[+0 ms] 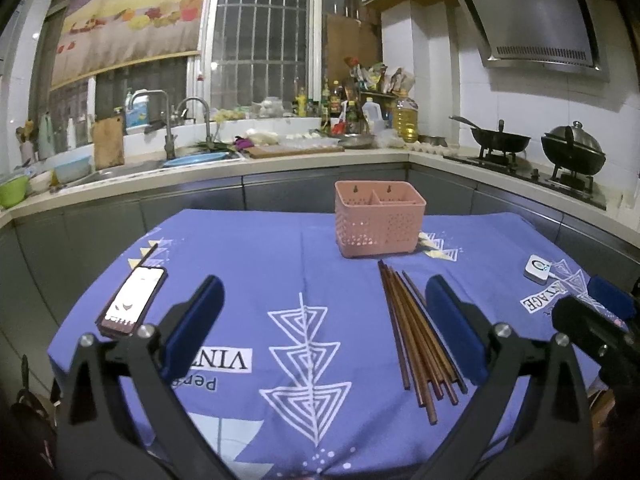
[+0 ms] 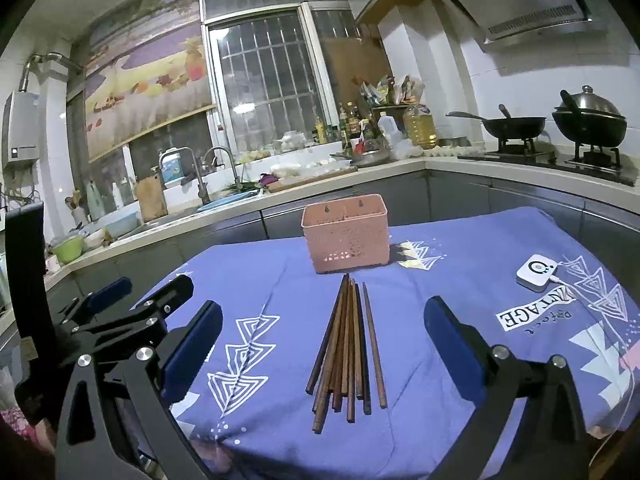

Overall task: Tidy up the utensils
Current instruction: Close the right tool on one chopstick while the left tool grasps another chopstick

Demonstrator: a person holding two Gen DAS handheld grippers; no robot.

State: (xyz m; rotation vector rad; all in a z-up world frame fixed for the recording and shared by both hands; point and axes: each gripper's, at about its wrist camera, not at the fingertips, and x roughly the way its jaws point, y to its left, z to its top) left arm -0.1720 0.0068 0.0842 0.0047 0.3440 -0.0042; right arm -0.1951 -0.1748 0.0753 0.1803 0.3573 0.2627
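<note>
Several brown wooden chopsticks lie in a loose bundle on the blue patterned tablecloth, in front of a pink perforated utensil basket with two compartments. In the right wrist view the chopsticks lie straight ahead, with the basket behind them. My left gripper is open and empty above the cloth, its right finger beside the chopsticks. My right gripper is open and empty, hovering above the near ends of the chopsticks. The left gripper's fingers show at the left of the right wrist view.
A phone lies at the table's left. A small white device with a cable sits at the right. Behind the table runs a counter with a sink, bottles and a stove with woks.
</note>
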